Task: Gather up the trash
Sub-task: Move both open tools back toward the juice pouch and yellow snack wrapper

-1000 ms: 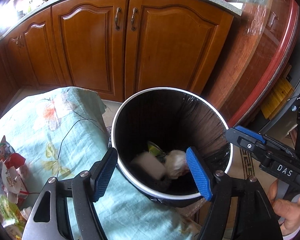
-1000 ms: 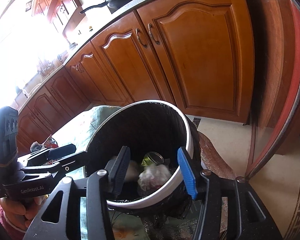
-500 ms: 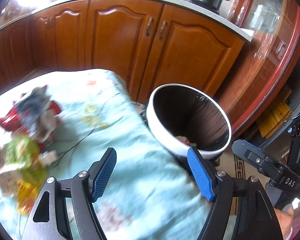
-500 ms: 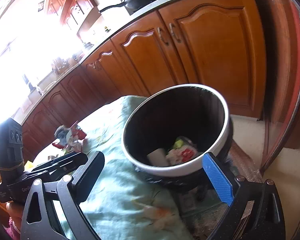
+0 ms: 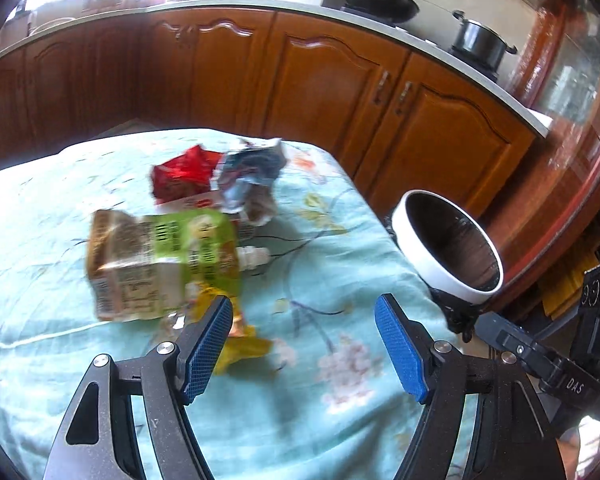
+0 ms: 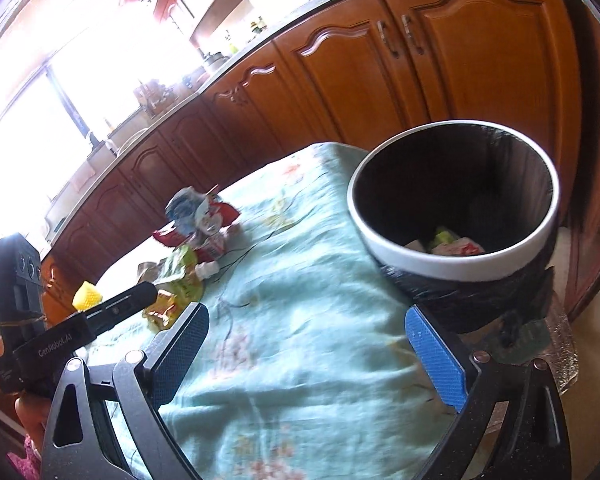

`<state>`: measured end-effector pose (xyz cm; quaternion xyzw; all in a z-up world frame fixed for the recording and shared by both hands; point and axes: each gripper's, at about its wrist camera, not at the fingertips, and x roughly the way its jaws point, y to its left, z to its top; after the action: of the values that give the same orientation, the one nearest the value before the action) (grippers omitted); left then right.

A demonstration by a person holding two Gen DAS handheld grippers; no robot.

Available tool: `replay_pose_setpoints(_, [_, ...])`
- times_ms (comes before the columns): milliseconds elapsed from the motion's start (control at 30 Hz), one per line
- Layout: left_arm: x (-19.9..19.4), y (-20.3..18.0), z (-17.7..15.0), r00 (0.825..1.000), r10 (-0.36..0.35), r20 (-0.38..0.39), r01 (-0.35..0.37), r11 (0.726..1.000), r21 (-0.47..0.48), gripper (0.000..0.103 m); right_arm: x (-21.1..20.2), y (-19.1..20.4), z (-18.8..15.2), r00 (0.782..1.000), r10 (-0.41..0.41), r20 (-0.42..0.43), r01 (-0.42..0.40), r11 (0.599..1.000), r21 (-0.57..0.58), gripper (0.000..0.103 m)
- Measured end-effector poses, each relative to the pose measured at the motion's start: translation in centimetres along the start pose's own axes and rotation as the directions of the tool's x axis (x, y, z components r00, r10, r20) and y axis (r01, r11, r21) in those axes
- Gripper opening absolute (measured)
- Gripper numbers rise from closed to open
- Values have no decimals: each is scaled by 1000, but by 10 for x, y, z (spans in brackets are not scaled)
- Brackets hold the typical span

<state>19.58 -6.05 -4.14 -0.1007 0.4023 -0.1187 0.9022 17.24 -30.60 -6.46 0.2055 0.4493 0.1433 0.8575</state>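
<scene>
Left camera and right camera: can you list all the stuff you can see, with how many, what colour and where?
Trash bin: one, white rim, black liner, beside the table's far right edge; a few scraps inside.
Tablecloth: one, pale teal with flowers, covering the table.
Green bag: one, green and brown, lying on the cloth at left.
Red wrapper: one, red, behind the green bag.
Silver wrapper: one, silvery blue, crumpled, right of the red wrapper.
Yellow wrapper: one, yellow, nearest the left gripper.
Cabinets: brown wood, along the back.
Pot: one, dark, on the counter.
Left gripper: open, empty.
Right gripper: open, empty.
</scene>
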Motion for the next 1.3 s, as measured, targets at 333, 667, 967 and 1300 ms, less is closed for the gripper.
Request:
replay_pose_setpoints(333, [-35, 50, -9, 998, 63, 16, -61, 993, -101, 73, 22, 46, -18, 995, 68, -73, -73, 995, -71, 100])
replay_pose_setpoints(667, [-43, 95, -2, 992, 128, 4, -125, 978, -164, 73, 46, 85, -25, 980, 148, -132, -164, 979, -119, 100])
replay_pose_setpoints(967, [-23, 133, 22, 997, 79, -26, -82, 981, -178, 73, 83, 121, -26, 952, 233, -198, -272, 942, -195, 99])
replay_pose_setpoints(1300, [31, 154, 40, 996, 9, -90, -25, 983, -179, 73, 131, 137, -20, 936, 202, -289, -274, 932, -237, 48])
